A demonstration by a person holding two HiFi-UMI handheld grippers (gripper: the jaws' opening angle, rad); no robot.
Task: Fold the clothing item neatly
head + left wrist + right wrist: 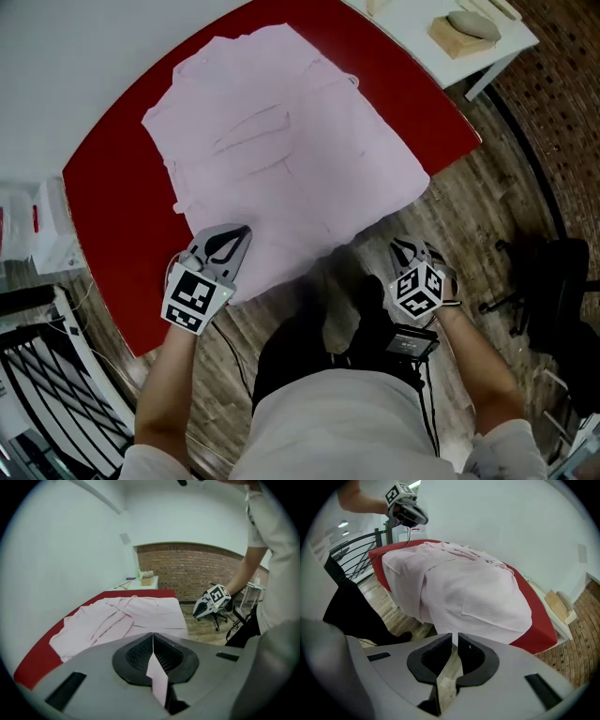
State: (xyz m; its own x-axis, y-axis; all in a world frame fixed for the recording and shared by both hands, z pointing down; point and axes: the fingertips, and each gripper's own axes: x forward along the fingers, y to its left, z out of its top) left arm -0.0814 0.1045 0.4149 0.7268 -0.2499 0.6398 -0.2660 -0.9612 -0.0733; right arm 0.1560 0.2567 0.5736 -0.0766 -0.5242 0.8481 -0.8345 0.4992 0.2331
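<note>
Left gripper [239, 236]: jaws pressed together, nothing held; raised above near left hem of pink garment [281, 141].
Right gripper [411, 251]: jaws closed to thin slit, empty; wooden floor [469, 216] visible below; positioned off table edge, near garment's near right corner.
Garment: spread open, unfolded, on red table [108, 206]; near edge draped over table rim.
Beyond table's far right corner: white side table [506, 42] bearing wooden block [455, 37].

Setting: office or studio room. Evidence: brick wall [197, 571], wood-plank floor [487, 220], rolling office chair [555, 272], red table [112, 234], white side table [412, 26].
</note>
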